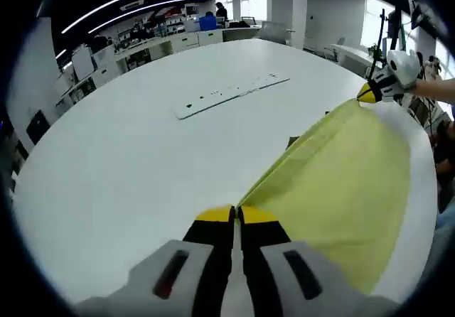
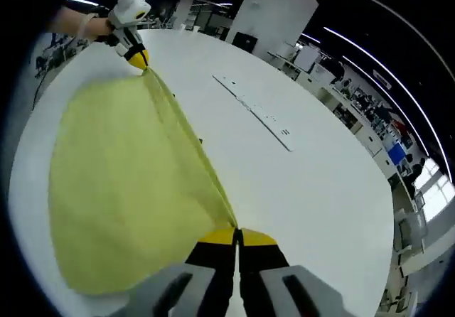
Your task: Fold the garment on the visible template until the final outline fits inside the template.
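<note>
- The left gripper (image 1: 235, 214) has its yellow-tipped fingers (image 1: 213, 215) pressed together on one end of the pale yellow garment (image 1: 341, 189); the cloth's edge comes straight out from between the tips.
- From those fingers the garment's gathered top edge runs away in a taut line up to the right gripper (image 1: 364, 95), seen at the far end in the left gripper view, with a person's bare forearm (image 1: 437, 88) behind it.
- The right gripper (image 2: 237, 235) is likewise clamped on the cloth, fingers (image 2: 257, 239) closed with the fabric pinched right at the tips.
- In the right gripper view the same stretched edge leads from the fingers away to the left gripper (image 2: 139, 60), whose yellow tips pinch the garment's (image 2: 121, 175) far end.
- Below that taut edge the rest of the cloth spreads out wide, smooth and loose, to the right of the left fingers and to the left of the right fingers.
- The round white tabletop (image 1: 128, 168) lies under it all.
- Beyond the fingers, well apart from the garment, a long white strip (image 1: 231, 95) with small dark marks lies flat on the tabletop (image 2: 313, 189); it appears too in the right gripper view (image 2: 254, 111).
- A small dark patch (image 1: 292, 143) peeks out just beside the stretched edge; I cannot tell what it is.
</note>
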`<state>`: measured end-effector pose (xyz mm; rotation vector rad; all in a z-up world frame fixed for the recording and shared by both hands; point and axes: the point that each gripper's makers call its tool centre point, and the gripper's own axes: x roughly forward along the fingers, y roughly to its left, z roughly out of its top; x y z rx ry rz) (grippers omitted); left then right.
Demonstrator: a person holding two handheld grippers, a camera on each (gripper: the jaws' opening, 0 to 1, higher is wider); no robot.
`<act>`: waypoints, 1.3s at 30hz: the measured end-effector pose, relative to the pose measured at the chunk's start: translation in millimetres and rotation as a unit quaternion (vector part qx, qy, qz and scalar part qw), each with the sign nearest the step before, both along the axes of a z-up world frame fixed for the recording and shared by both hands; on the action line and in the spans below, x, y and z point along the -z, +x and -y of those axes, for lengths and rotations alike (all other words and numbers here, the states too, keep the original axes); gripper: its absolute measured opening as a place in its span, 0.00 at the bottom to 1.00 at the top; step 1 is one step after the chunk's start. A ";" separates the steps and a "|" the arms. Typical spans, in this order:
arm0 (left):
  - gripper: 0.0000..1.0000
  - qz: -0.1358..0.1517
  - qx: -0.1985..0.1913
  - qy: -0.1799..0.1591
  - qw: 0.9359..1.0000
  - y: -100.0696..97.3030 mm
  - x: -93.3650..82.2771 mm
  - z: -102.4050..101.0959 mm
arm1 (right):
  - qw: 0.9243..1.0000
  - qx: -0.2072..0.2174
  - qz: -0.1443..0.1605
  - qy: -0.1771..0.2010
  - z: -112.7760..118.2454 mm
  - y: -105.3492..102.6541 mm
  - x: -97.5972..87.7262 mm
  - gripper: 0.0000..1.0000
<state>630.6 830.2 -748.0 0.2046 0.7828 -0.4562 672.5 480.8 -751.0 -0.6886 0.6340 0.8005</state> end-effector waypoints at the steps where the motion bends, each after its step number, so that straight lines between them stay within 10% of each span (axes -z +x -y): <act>1: 0.00 -0.001 -0.001 0.001 1.000 -0.4 1.0 0.7 | 1.000 0.003 -0.003 0.003 -0.1 0.2 1.1 0.00; 20: 0.02 0.001 -0.018 -0.007 1.000 -2.6 1.0 1.2 | 1.000 0.004 -0.003 -0.002 -1.9 -2.2 6.6 0.00; 25: 0.37 0.020 0.004 0.007 1.000 -5.3 -1.6 -0.8 | 0.999 0.010 -0.014 0.041 -4.9 -6.6 5.7 0.18; 39: 0.70 0.035 0.063 -0.071 0.995 -20.2 -27.3 22.1 | 0.984 0.042 -0.051 0.165 -15.7 -27.6 -15.7 0.51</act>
